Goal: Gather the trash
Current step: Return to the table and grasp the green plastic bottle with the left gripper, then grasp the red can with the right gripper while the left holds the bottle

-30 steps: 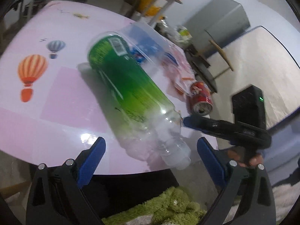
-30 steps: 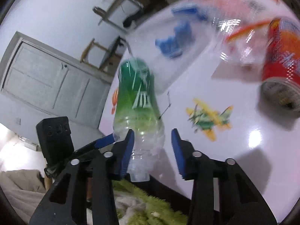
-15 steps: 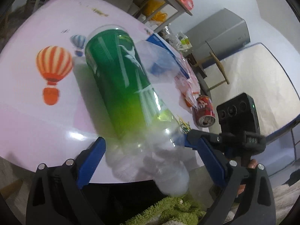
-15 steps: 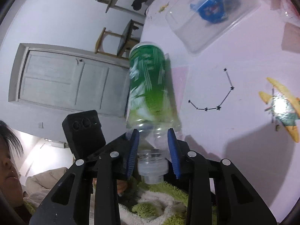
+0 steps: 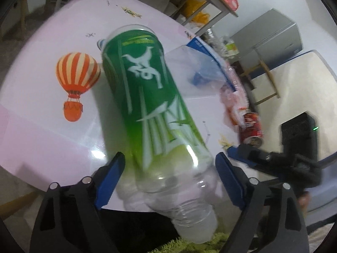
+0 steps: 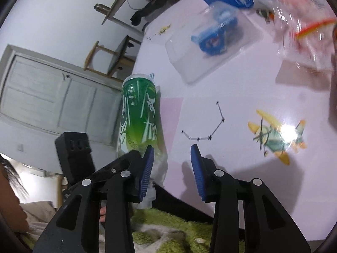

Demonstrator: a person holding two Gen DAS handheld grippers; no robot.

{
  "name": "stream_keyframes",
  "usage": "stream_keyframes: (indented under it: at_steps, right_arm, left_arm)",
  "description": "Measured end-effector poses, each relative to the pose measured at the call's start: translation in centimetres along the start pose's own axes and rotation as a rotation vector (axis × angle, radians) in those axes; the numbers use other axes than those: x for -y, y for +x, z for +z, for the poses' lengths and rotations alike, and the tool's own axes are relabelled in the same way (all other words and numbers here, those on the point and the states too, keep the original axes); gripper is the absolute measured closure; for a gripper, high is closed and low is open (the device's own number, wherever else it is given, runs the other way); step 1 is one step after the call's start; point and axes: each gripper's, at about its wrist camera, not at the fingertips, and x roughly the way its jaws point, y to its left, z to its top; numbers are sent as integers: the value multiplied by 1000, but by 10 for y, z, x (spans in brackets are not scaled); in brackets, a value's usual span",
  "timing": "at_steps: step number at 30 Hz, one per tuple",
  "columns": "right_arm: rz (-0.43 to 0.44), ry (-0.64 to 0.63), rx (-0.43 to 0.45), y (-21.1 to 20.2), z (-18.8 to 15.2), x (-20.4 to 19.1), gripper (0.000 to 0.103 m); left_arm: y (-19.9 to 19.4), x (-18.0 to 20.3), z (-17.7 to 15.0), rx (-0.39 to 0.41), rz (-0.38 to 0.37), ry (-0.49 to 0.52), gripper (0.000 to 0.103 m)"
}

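Bottle (image 5: 151,105) sits between closing left jaws; right view shows right jaws opening, empty.

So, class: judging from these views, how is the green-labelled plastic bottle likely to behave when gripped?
The bottle looks empty, its neck end clear, so probably light. Thin ribbed plastic may dent under pressure. Its round, glossy body could slip or roll on the smooth table.
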Motion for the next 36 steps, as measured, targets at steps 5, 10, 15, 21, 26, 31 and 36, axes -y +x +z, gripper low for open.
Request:
stream_keyframes:
  at_steps: [5, 10, 15, 21, 26, 31, 36]
  right_arm:
    - [-59, -30, 35, 13, 13, -20, 66]
    - [-116, -51, 40, 27, 23, -36, 66]
    - [-154, -76, 24, 39, 34, -47, 66]
    - [-165, -132, 57, 35, 34, -56, 65]
    - [-169, -126, 85, 30, 31, -48, 58]
    - [-180, -137, 87, 22, 30, -43, 50]
    - [-203, -212, 110, 9, 27, -47, 44]
  left_arm:
    - [5, 13, 1, -10, 75, 51, 24]
    - [10, 13, 2, -16, 105, 92, 32]
    - [9, 10, 6, -19, 87, 86, 32]
    - [9, 10, 9, -43, 81, 111, 32]
    - [10, 14, 10, -36, 105, 114, 32]
    - [10, 17, 7, -10, 134, 87, 32]
    - [10, 19, 4, 22, 165, 60, 32]
